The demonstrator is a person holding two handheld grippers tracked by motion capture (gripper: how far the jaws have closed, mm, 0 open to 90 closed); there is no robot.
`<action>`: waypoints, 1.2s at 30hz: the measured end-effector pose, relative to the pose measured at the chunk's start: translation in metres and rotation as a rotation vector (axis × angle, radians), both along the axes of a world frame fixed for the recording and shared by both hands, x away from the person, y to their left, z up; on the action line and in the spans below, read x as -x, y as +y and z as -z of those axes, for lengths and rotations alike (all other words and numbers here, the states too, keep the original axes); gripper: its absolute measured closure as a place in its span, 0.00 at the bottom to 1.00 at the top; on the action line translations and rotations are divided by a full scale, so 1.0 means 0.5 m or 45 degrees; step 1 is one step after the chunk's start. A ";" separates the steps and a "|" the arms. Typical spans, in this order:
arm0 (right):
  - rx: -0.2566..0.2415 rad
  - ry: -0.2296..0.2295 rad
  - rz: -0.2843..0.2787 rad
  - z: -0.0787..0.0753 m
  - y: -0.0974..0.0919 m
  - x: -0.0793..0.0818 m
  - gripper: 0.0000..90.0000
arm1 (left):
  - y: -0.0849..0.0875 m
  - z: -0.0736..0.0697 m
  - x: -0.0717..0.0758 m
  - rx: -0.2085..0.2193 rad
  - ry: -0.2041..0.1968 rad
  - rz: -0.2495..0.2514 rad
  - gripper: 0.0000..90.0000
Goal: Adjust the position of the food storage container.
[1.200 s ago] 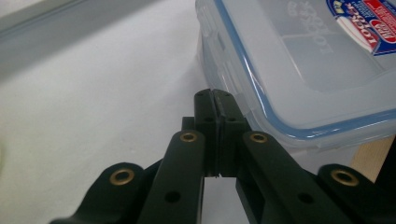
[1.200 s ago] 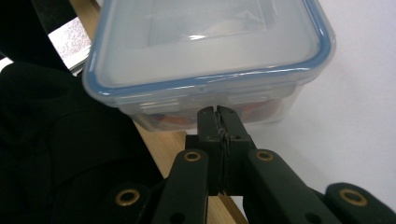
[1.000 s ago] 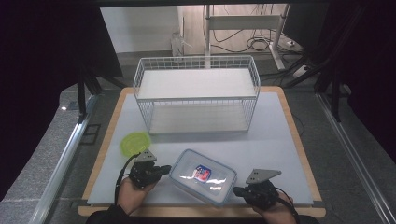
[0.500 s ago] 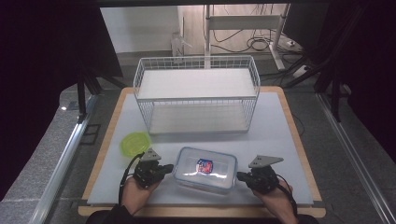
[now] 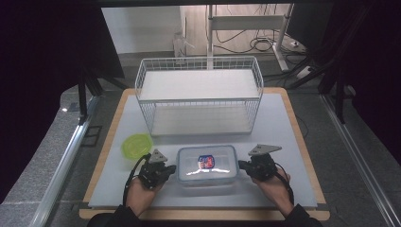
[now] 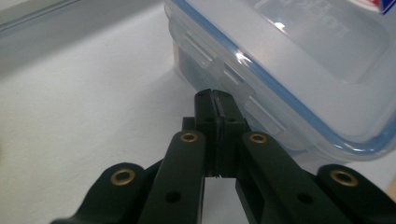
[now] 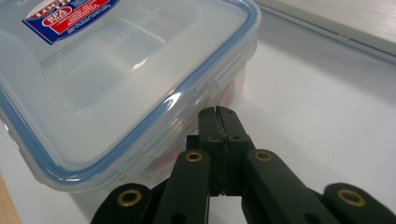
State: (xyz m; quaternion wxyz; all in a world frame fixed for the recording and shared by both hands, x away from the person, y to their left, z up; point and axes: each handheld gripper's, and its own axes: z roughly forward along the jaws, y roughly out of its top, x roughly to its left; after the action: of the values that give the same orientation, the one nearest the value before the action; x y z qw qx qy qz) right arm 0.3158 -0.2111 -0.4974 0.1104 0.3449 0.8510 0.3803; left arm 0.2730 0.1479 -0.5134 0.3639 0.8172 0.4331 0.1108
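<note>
From the high view, the box (image 5: 207, 165) with its lid on lies on the near middle of the table (image 5: 283, 142), in front of the wire rack (image 5: 198, 94). The left gripper (image 5: 169, 169) stands just at the left end of the box and the right gripper (image 5: 243, 165) just at its right end. A green lid (image 5: 137, 144) lies to the far left of the left hand (image 5: 142, 196).

In the left gripper view, the left gripper (image 6: 214, 95) has its jaws pressed together with nothing between them, and the tips are at the side latch (image 6: 219, 70) of the box (image 6: 299, 60) (touching or only very near, I cannot tell).

In the right gripper view, the right gripper (image 7: 218, 113) is also closed on nothing, its tips just beside the box (image 7: 107, 84) wall under the blue rim.

I judge that the step in hand is to take the box from both ends. The next move probably needs both tips to press inward evenly, or hook under the latches, so the box does not turn or slide.
</note>
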 end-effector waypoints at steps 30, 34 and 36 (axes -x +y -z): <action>-0.140 -0.130 0.026 -0.044 -0.057 0.042 0.34 | 0.076 -0.022 0.080 0.029 -0.309 -0.014 0.18; -0.174 -0.114 0.020 -0.042 -0.059 0.040 0.21 | 0.082 -0.014 0.085 0.024 -0.277 -0.003 0.11; -0.181 -0.089 0.017 -0.038 -0.062 0.035 0.16 | 0.082 -0.009 0.087 0.013 -0.264 0.005 0.08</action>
State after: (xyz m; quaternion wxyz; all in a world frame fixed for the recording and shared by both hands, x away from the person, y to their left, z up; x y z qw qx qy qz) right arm 0.2981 -0.2420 -0.4783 0.1179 0.3441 0.8151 0.4508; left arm 0.2295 0.1891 -0.5088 0.4112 0.8003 0.3921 0.1917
